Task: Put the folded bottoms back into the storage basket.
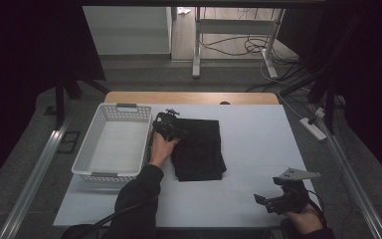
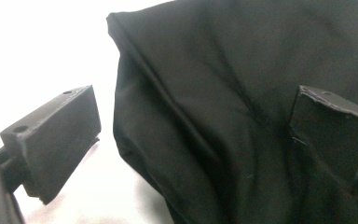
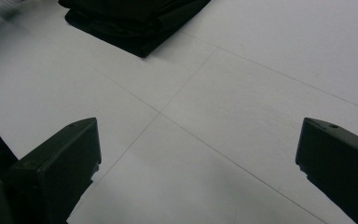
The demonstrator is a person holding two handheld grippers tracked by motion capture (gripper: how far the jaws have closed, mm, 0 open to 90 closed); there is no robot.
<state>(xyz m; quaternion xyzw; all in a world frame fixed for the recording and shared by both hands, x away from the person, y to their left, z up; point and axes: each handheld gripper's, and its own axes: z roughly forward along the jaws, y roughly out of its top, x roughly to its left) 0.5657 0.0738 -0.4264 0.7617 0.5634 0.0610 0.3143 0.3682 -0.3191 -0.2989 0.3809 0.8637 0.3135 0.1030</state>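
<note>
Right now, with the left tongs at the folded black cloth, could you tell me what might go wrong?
1. The left tongs stand open over the black cloth's edge; closing there may catch only the top layers and unfold it.
2. The white basket sits right beside that hand, so a lift could snag its rim.

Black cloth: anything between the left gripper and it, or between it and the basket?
Nothing visible. The left gripper, jaws open, sits at the folded black cloth's near-basket edge. The white basket is right beside it, apparently empty.
</note>
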